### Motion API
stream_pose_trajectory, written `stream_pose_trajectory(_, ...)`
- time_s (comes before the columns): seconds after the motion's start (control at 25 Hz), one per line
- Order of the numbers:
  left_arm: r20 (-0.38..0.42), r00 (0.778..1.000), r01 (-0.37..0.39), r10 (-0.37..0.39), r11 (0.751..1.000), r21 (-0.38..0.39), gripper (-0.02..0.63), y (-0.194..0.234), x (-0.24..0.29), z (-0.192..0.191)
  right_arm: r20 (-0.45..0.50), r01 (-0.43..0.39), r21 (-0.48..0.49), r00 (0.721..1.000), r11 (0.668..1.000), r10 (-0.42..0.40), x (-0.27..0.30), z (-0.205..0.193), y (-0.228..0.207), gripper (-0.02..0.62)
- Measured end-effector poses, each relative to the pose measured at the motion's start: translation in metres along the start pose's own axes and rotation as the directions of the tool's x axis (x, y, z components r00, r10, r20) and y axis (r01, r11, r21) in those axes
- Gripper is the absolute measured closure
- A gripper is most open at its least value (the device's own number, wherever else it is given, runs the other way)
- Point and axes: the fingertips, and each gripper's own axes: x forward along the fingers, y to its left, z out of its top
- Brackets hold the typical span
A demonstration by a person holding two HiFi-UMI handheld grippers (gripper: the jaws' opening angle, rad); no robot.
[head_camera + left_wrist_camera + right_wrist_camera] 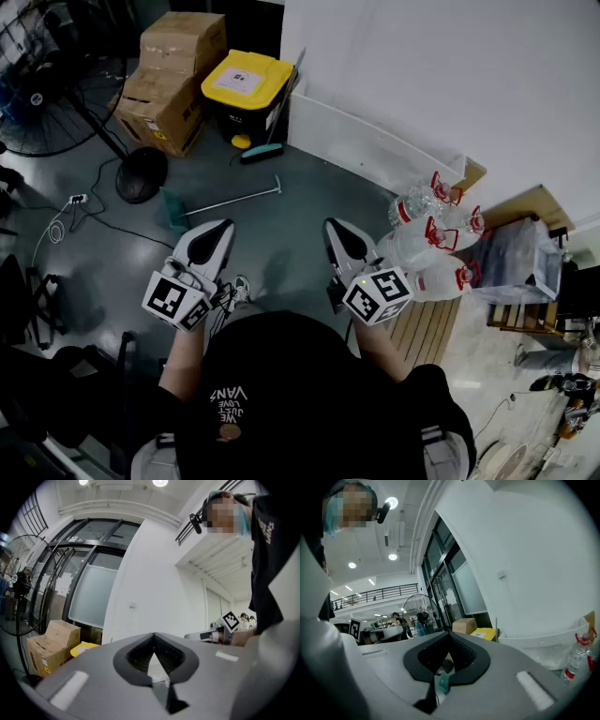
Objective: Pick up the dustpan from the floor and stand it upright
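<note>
The dustpan (174, 210) lies flat on the floor, on the person's side of the yellow-lidded bin (246, 86) and slightly to its left. Its long handle runs across the floor below the bin. The left gripper (219, 232) is held level, farther from the bin than the dustpan and clear of it; its jaws are together with nothing between them. The right gripper (338, 231) is level at the same distance from the bin, offset to the right, with its jaws likewise together and empty.
</note>
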Motion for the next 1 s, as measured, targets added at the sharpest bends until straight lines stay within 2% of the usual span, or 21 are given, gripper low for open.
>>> stream_pose_trajectory(0.36, -0.031, 0.999, -0.019, 0.019, 1.000, 0.001, 0.554, 0.003, 0.009, -0.012, -0.008, -0.029, 0.023, 1.000, 0.999, 0.029, 0.011, -0.005, -0.005, 0.592)
stream_pose_trajectory(0.52, -0.034, 0.999, -0.028, 0.028, 1.000, 0.003, 0.552, 0.023, 0.015, -0.021, -0.009, 0.010, 0.018, 1.000, 1.000, -0.010, 0.028, -0.011, -0.012, 0.588)
stream_pose_trajectory(0.64, -0.047, 0.999, -0.019, 0.019, 1.000, 0.002, 0.552, 0.050, 0.023, -0.029, 0.004, 0.039, 0.018, 0.999, 0.999, -0.039, 0.055, -0.013, -0.017, 0.511)
stream_pose_trajectory(0.72, -0.049, 0.999, -0.014, 0.013, 1.000, -0.013, 0.545, 0.074, 0.032, -0.031, 0.009, 0.060, 0.023, 0.998, 0.998, -0.061, 0.078, -0.011, -0.022, 0.509)
stream_pose_trajectory(0.8, -0.052, 0.999, -0.014, 0.013, 1.000, -0.026, 0.539, 0.101, 0.040, -0.033, 0.011, 0.082, 0.028, 0.997, 0.996, -0.082, 0.102, -0.009, -0.026, 0.474)
stream_pose_trajectory(0.96, -0.070, 0.998, -0.005, 0.003, 0.999, -0.041, 0.433, 0.159, 0.058, -0.032, 0.020, 0.120, 0.028, 0.993, 0.992, -0.120, 0.156, -0.003, -0.033, 0.449)
stream_pose_trajectory(1.0, -0.080, 0.997, 0.001, -0.005, 0.999, -0.041, 0.433, 0.174, 0.061, -0.032, 0.021, 0.129, 0.029, 0.991, 0.991, -0.130, 0.171, -0.003, -0.034, 0.444)
